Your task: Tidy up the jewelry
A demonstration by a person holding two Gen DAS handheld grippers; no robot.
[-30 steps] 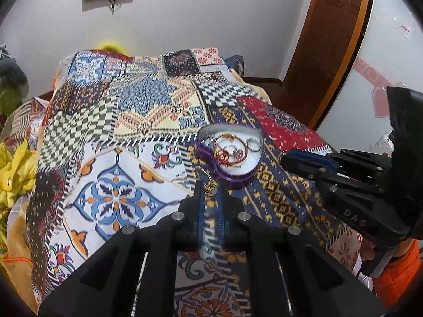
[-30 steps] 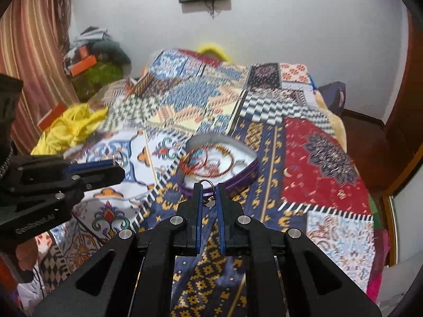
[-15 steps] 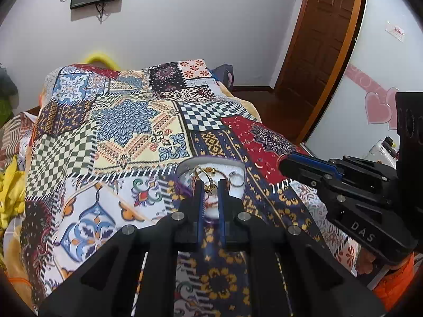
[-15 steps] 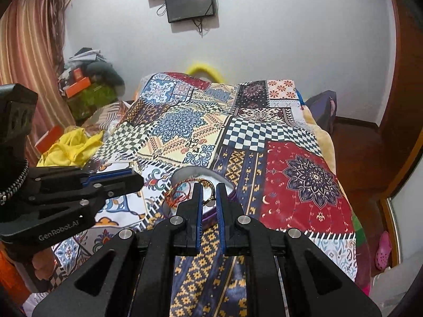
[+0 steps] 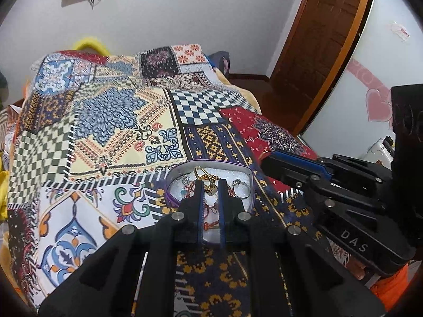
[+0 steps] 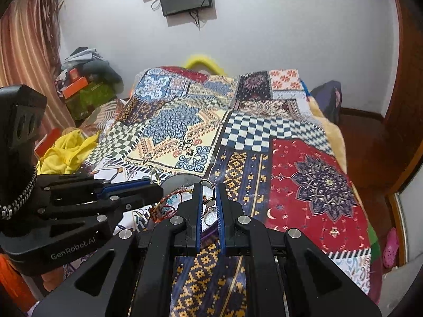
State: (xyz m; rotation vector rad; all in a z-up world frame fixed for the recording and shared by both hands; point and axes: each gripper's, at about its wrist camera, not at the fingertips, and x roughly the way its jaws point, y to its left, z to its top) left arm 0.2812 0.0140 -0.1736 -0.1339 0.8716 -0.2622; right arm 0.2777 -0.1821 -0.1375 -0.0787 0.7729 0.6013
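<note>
A purple-rimmed jewelry box (image 5: 171,198) lies open on the patchwork bedspread and shows a white lining, a silver ring (image 5: 242,190), a red cord bracelet (image 5: 208,208) and other small pieces. My left gripper (image 5: 210,185) hangs over the box with its jaws narrowly apart around a gold ring with a charm (image 5: 208,182). My right gripper (image 6: 208,189) is over the same box (image 6: 179,179), jaws narrowly apart, with a ring (image 6: 207,183) between the fingers. A red woven bracelet (image 6: 164,207) drapes at the box's left edge.
The patchwork bedspread (image 5: 111,121) covers the bed. Yellow cloth (image 6: 66,153) and piled items lie left of the bed. A wooden door (image 5: 325,37) stands on the right. Each gripper's body shows in the other's view.
Both grippers moved forward over the jewelry box, carrying their rings above its lining. The jaws have parted slightly.
</note>
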